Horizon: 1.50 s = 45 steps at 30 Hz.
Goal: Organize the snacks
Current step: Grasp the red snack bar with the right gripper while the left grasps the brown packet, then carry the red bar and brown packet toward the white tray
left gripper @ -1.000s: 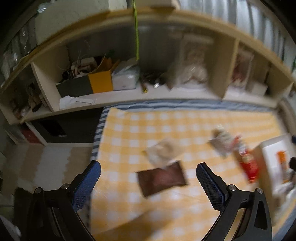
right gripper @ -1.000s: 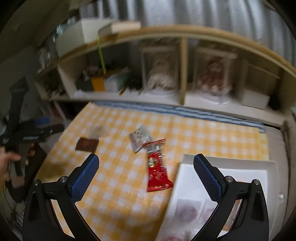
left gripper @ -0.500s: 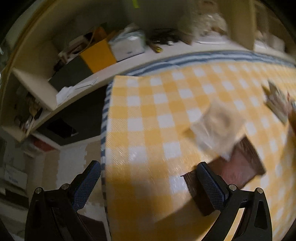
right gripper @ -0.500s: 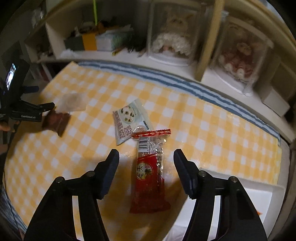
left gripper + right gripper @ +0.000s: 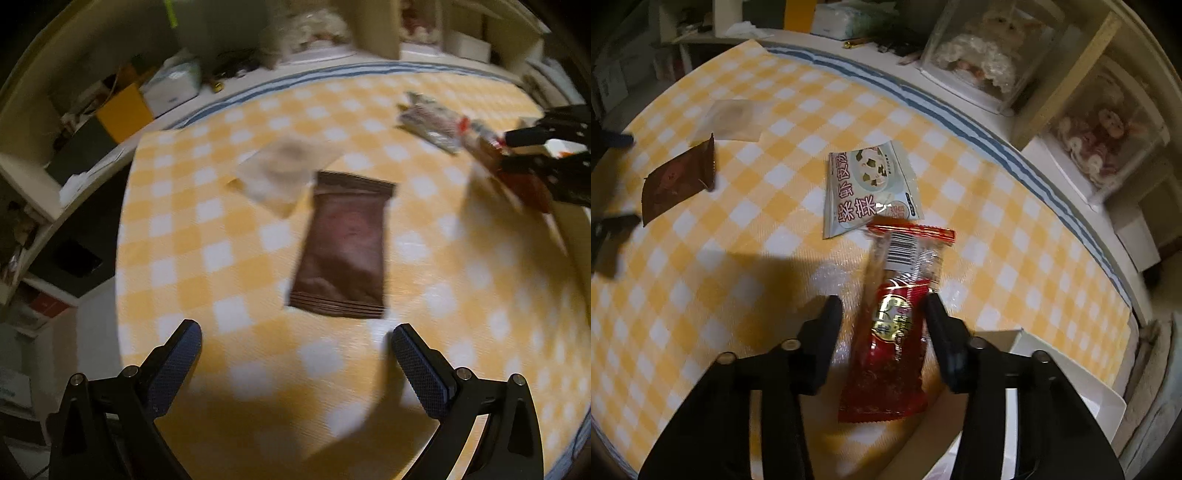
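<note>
A brown snack packet [image 5: 345, 245] lies on the yellow checked tablecloth [image 5: 184, 229], just ahead of my open, empty left gripper [image 5: 295, 341]. It also shows in the right wrist view [image 5: 677, 182]. A pale translucent packet [image 5: 282, 173] lies beside its far end. My right gripper [image 5: 882, 308] is open, its fingers on either side of a red snack packet [image 5: 895, 325], low over the cloth. A pale green seaweed packet [image 5: 870, 188] lies just beyond the red one. In the left wrist view the right gripper [image 5: 546, 147] is at the far right.
A white tray [image 5: 1067, 373] sits at the table's right end by the red packet. Shelves [image 5: 1067, 70] with clear doll boxes [image 5: 982, 48], an orange box [image 5: 123, 107] and clutter run along the far side. The table's left edge [image 5: 120, 221] drops to the floor.
My left gripper swung right and now faces the brown packet. My right gripper dropped lower and narrowed around the red packet.
</note>
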{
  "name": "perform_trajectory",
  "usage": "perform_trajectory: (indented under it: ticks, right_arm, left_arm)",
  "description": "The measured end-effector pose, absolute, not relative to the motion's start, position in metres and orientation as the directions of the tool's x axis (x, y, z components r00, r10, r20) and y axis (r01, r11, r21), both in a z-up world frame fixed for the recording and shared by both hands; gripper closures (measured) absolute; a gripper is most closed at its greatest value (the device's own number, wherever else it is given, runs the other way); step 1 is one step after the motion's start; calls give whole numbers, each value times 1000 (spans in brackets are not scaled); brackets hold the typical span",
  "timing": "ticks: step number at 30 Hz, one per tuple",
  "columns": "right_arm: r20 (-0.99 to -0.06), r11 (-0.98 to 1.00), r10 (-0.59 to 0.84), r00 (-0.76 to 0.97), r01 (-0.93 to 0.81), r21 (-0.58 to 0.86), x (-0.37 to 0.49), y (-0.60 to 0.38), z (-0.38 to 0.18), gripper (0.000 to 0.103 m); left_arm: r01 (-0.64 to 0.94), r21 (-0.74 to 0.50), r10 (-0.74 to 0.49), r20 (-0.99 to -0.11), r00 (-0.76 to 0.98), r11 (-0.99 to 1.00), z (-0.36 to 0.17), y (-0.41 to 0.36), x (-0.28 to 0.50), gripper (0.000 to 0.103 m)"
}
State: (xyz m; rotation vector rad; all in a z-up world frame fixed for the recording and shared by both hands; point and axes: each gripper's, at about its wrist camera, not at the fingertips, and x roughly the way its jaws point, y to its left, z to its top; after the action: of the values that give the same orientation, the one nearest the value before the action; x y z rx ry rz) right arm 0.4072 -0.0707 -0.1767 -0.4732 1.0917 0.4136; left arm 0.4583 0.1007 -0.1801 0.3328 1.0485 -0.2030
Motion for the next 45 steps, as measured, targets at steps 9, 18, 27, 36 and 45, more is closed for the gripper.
perform_trajectory:
  ticks: [9, 18, 27, 36, 45]
  right_arm:
    - [-925, 829, 193, 328, -558, -25, 387, -73, -165, 92]
    - [-931, 826, 153, 332, -560, -64, 407, -87, -164, 60]
    - [-955, 823, 124, 269, -566, -53, 422, -77, -193, 59]
    - [-937, 864, 163, 308, -503, -14, 389, -72, -191, 66]
    - [-898, 891, 281, 338, -440, 113, 356, -87, -160, 68]
  left_arm:
    - [367, 52, -147, -857, 494, 929, -162, 95, 470, 0]
    - [398, 122, -85, -881, 466, 909, -178, 81, 499, 17]
    - [313, 58, -98, -883, 459, 948, -185, 85, 504, 38]
    - [205, -9, -109, -869, 482, 979, -186, 72, 473, 63]
    - [162, -106, -175, -842, 510, 981, -163, 56, 431, 63]
